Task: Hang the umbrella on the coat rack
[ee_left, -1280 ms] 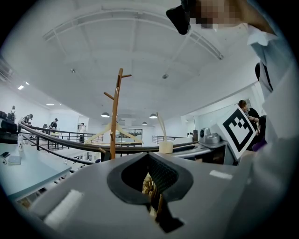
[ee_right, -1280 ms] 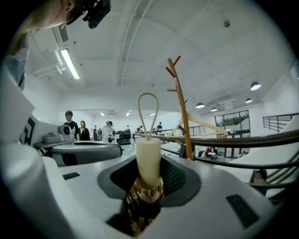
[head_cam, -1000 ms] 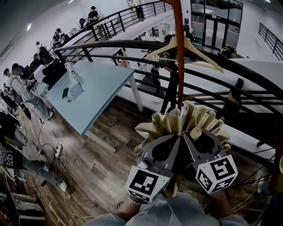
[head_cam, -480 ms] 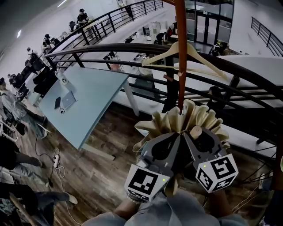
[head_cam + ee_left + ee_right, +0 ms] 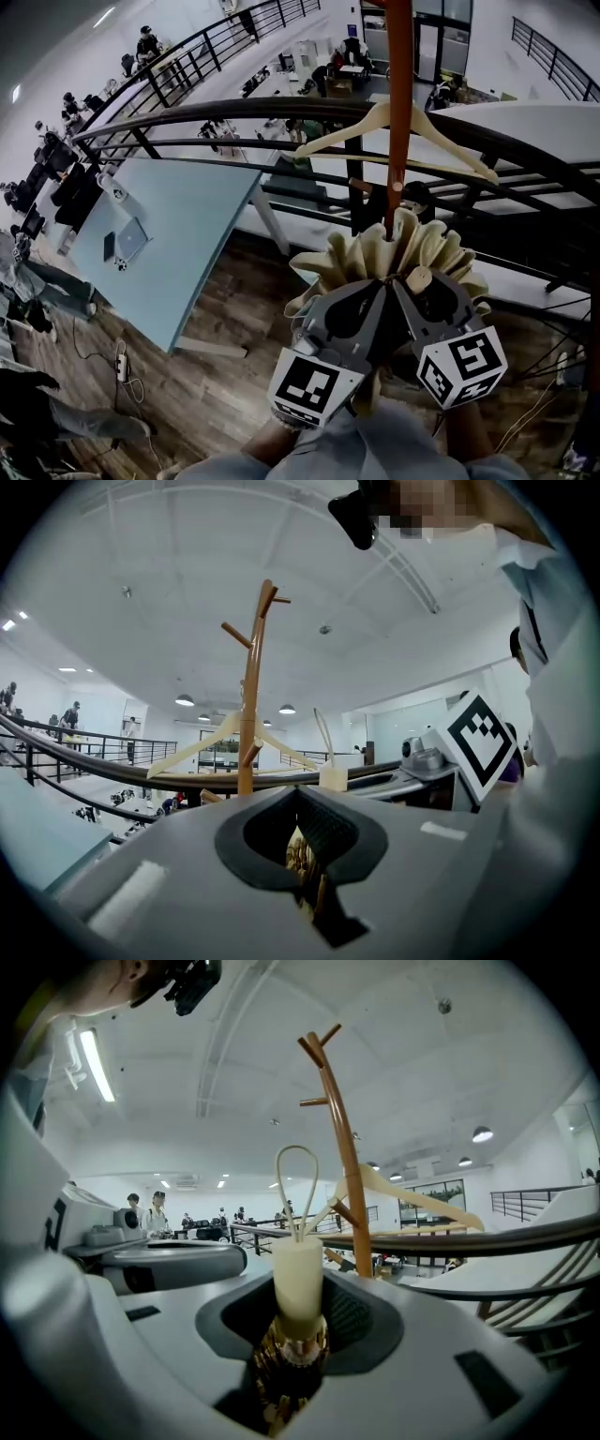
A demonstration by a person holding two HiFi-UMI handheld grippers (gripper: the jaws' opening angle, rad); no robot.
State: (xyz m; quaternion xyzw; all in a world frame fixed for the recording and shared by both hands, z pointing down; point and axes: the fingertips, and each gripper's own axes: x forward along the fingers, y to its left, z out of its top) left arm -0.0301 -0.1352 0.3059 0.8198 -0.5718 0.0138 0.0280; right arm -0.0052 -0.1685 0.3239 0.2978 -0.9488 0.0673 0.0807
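Note:
A folded cream umbrella [image 5: 398, 253] is held level between both grippers, low in the head view. My left gripper [image 5: 349, 317] is shut on its pleated fabric [image 5: 302, 855]. My right gripper [image 5: 429, 298] is shut on the end with the cream handle [image 5: 298, 1279] and its white wrist loop [image 5: 296, 1185]. The orange-brown coat rack [image 5: 399, 112] stands straight ahead, close beyond the umbrella. Its forked pegs [image 5: 319, 1044] rise high above the handle. A wooden hanger [image 5: 394, 141] hangs on the pole.
A curved black railing [image 5: 234, 108] runs across just behind the rack, with a lower floor beyond it. A light blue table [image 5: 187, 234] with a laptop [image 5: 127, 239] stands to the left on the wooden floor. People [image 5: 28, 281] and cables [image 5: 120, 361] are at the far left.
Both grippers and the umbrella have moved forward toward the coat rack; the pole and hanger now loom closer. The table has slid left in the view. Both grips are unchanged.

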